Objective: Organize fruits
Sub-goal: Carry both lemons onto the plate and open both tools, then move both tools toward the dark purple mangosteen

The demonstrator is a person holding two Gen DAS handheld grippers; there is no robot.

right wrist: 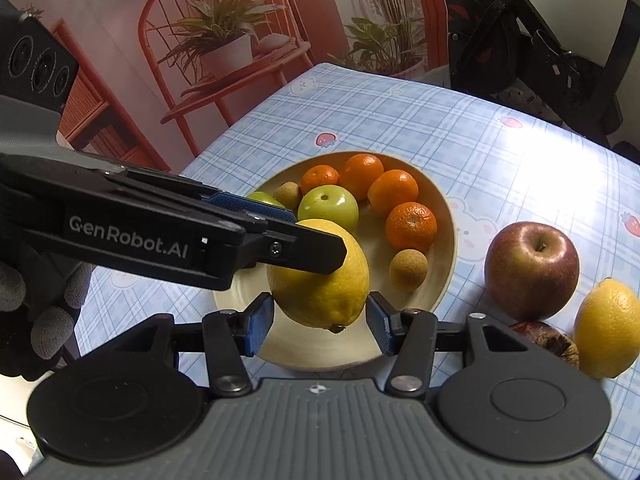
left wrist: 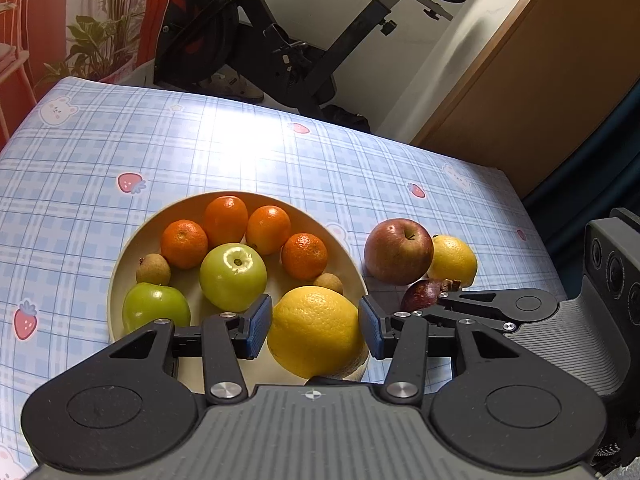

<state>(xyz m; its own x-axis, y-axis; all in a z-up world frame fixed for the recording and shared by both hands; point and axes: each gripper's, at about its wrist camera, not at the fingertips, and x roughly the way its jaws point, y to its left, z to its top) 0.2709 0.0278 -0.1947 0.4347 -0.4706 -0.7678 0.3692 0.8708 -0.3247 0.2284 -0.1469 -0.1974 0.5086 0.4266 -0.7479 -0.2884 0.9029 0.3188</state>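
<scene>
One yellow lemon (left wrist: 316,330) (right wrist: 320,276) hangs just above the near rim of a cream bowl (left wrist: 120,272) (right wrist: 448,216). My left gripper (left wrist: 316,330) is shut on its sides. My right gripper (right wrist: 320,322) pinches its lower end from the right, its fingers (left wrist: 452,300) partly hidden. In the bowl lie several oranges (left wrist: 184,244), two green apples (left wrist: 233,276) and two small brown fruits (left wrist: 153,269). On the cloth to the right of the bowl sit a red apple (left wrist: 398,250) (right wrist: 531,270), a second lemon (left wrist: 454,260) (right wrist: 608,328) and a dark purple fruit (left wrist: 420,296) (right wrist: 548,340).
The table wears a blue checked cloth (left wrist: 240,140). An exercise bike (left wrist: 280,40) stands behind its far edge and a wooden cabinet (left wrist: 540,80) at the right. A gloved hand (right wrist: 36,320) holds the left gripper (right wrist: 316,236).
</scene>
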